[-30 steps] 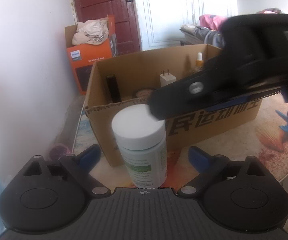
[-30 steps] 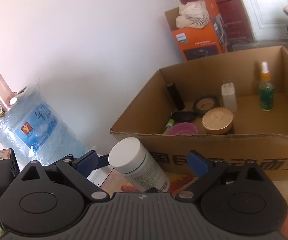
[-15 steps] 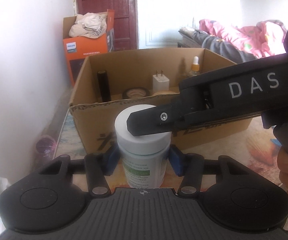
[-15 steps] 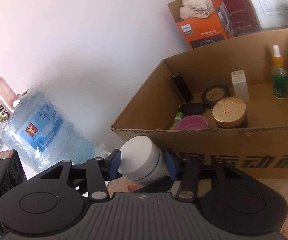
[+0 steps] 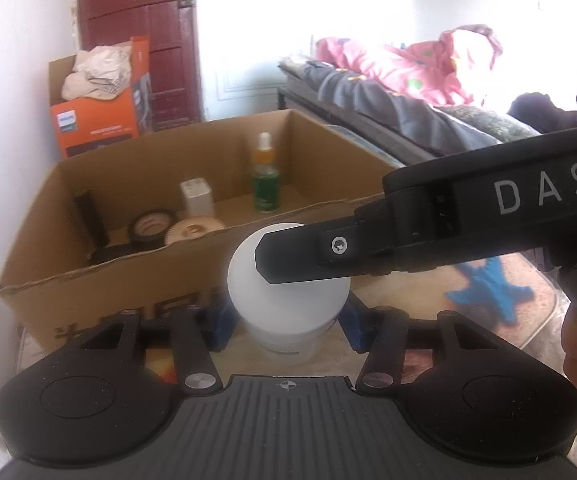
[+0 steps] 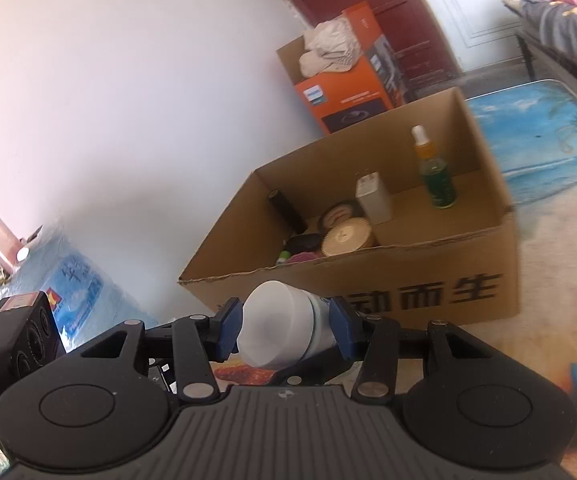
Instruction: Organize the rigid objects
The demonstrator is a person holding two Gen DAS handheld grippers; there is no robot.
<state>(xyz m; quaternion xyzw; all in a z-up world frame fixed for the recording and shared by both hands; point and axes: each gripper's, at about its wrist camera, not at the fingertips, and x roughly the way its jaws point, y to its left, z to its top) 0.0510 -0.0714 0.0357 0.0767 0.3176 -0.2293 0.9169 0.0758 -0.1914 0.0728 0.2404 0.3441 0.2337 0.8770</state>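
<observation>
A white-capped bottle (image 5: 288,292) is gripped by both tools at once, just in front of an open cardboard box (image 5: 100,280). In the left wrist view, the left tool (image 5: 286,320) is seen closed on the bottle's sides, while the right tool's black arm crosses over the cap from the right. In the right wrist view, the right tool (image 6: 286,330) is closed on the same bottle (image 6: 276,328), which is tilted with its cap towards the camera. Only this view shows a blue water jug (image 6: 72,284) by the wall. A dropper bottle (image 6: 434,172), a white charger (image 6: 372,198) and a tape roll (image 5: 150,226) are seen inside the box. Only the left view shows a bed (image 5: 408,92) with pink bedding
</observation>
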